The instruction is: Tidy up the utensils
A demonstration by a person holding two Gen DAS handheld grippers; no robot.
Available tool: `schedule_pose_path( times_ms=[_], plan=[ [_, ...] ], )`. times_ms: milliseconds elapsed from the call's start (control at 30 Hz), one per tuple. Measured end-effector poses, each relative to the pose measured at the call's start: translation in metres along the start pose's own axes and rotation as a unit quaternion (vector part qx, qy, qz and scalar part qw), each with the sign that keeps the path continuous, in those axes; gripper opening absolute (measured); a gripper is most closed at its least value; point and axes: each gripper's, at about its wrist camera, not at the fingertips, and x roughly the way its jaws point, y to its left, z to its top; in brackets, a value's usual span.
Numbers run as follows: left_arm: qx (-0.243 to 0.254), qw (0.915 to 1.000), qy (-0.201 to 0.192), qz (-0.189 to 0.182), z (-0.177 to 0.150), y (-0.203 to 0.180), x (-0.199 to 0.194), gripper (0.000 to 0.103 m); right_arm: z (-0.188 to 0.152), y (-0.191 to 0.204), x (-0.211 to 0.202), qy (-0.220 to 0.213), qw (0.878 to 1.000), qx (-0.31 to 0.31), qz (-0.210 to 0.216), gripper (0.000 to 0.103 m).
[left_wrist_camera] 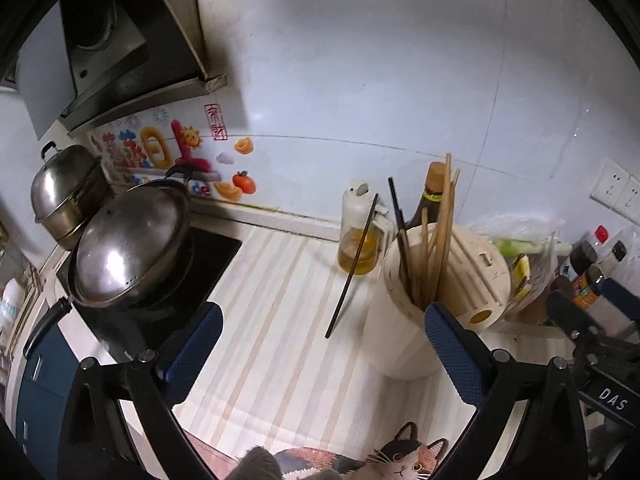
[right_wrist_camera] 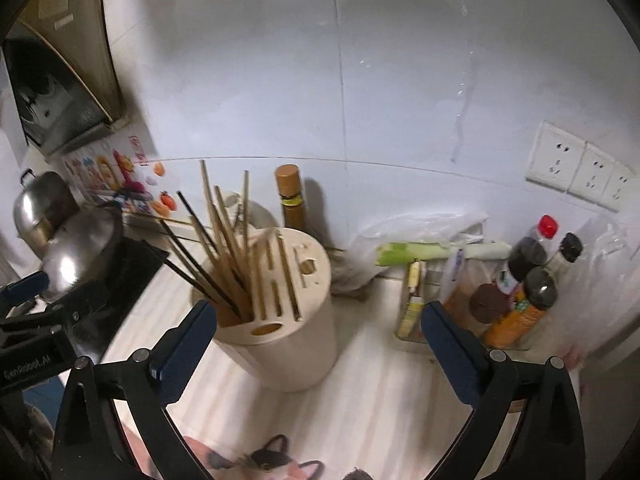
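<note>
A cream round utensil holder (left_wrist_camera: 416,320) stands on the striped counter, with several wooden and dark chopsticks (left_wrist_camera: 436,240) in it; it also shows in the right wrist view (right_wrist_camera: 280,336). One dark chopstick (left_wrist_camera: 352,268) shows tilted in front of the oil bottle, its lower end over the counter; what holds it up is not visible. My left gripper (left_wrist_camera: 320,344) is open and empty, the holder just by its right finger. My right gripper (right_wrist_camera: 316,344) is open and empty, with the holder between its fingers.
A lidded wok (left_wrist_camera: 128,248) and a steel steamer pot (left_wrist_camera: 64,196) sit on the stove at left. An oil dispenser (left_wrist_camera: 360,232) and a brown bottle (right_wrist_camera: 292,196) stand behind the holder. Sauce bottles (right_wrist_camera: 520,288), a leek (right_wrist_camera: 436,250) and bags crowd the right. Wall sockets (right_wrist_camera: 580,168) are above.
</note>
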Motion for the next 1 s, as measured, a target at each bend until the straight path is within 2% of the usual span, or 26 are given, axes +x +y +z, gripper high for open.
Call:
schedule_pose_path(
  times_ms=[200, 433, 533, 833, 1000],
  plan=[
    [-0.006, 1.0, -0.008, -0.001, -0.014, -0.005, -0.016, 0.103, -0.01, -0.004, -0.015, -0.006, 1.0, 0.0, -0.016, 0.103],
    [0.006, 0.9992, -0.033, -0.02, -0.035, -0.005, -0.065, 0.103, -0.035, -0.004, -0.083, -0.034, 0.999, 0.007, -0.037, 0.103],
    [0.016, 0.9981, -0.052, -0.029, -0.049, 0.0, -0.098, 0.103, -0.05, 0.002, -0.123, -0.051, 0.997, 0.011, -0.048, 0.103],
    [0.03, 0.9948, -0.084, -0.048, -0.096, 0.024, -0.195, 0.103, -0.101, 0.017, -0.249, -0.081, 0.993, 0.044, -0.072, 0.103],
    [0.035, 0.9928, -0.096, -0.062, -0.119, 0.034, -0.248, 0.103, -0.127, 0.03, -0.317, -0.099, 0.99, 0.043, -0.089, 0.103]
  ],
)
